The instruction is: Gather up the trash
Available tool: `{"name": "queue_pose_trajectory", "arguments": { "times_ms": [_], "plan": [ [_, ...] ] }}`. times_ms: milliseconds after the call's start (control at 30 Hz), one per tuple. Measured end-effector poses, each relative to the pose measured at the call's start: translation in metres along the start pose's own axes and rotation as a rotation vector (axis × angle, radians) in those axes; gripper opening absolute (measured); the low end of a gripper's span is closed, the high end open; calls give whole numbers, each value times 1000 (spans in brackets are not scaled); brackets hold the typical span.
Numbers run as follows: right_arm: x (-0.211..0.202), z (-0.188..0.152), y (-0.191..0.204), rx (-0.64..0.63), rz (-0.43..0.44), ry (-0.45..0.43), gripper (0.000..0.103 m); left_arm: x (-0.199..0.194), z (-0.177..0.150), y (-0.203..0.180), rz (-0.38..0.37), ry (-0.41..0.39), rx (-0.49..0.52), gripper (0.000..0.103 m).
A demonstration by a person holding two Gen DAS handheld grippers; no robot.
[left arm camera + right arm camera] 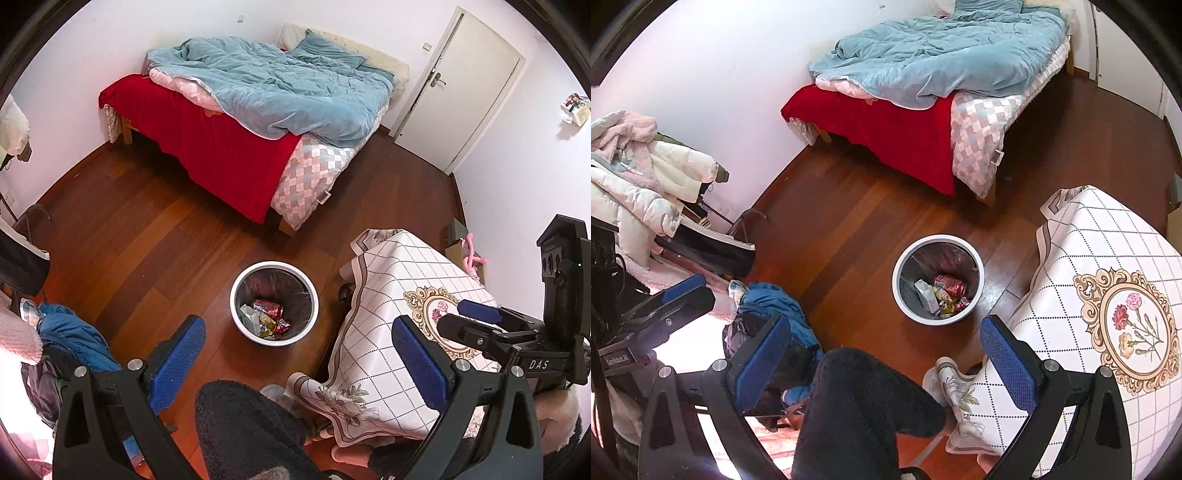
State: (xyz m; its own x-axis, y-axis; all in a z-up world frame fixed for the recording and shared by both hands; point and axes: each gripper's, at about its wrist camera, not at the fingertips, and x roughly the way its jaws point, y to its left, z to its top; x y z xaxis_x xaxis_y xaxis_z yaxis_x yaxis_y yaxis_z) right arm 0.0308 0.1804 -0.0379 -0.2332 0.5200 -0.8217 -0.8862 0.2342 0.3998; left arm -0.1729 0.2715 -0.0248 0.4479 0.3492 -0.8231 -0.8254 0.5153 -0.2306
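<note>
While both grippers hang above the wooden floor, each with its blue-padded jaws spread wide and nothing between them, the white trash bin stands near the middle of the left wrist view and slightly right of centre in the right wrist view. Inside it lie the collected pieces of trash: red wrappers, a pale carton and some yellowish packets at the bottom of the dark liner. The left gripper fills the lower edge of its own frame, and the right gripper does likewise in its own. A table with a checked floral cloth sits at the lower right, just beside the bin. A bed with a blue quilt and red blanket occupies the upper part. The person's dark fleecy knee shows at bottom centre, and a blue garment lies at the lower left.
</note>
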Motion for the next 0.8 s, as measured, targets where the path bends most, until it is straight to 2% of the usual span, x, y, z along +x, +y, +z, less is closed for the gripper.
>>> {"name": "queue_pose_trajectory", "arguments": {
  "times_ms": [400,800],
  "plan": [
    [3,-1,7,-12,13,10,103,-3,0,14,-12,-9,-23,103],
    [3,-1,8,-21,17,15,103,-1,-3,8,-18,9,-5,103]
  ]
}}
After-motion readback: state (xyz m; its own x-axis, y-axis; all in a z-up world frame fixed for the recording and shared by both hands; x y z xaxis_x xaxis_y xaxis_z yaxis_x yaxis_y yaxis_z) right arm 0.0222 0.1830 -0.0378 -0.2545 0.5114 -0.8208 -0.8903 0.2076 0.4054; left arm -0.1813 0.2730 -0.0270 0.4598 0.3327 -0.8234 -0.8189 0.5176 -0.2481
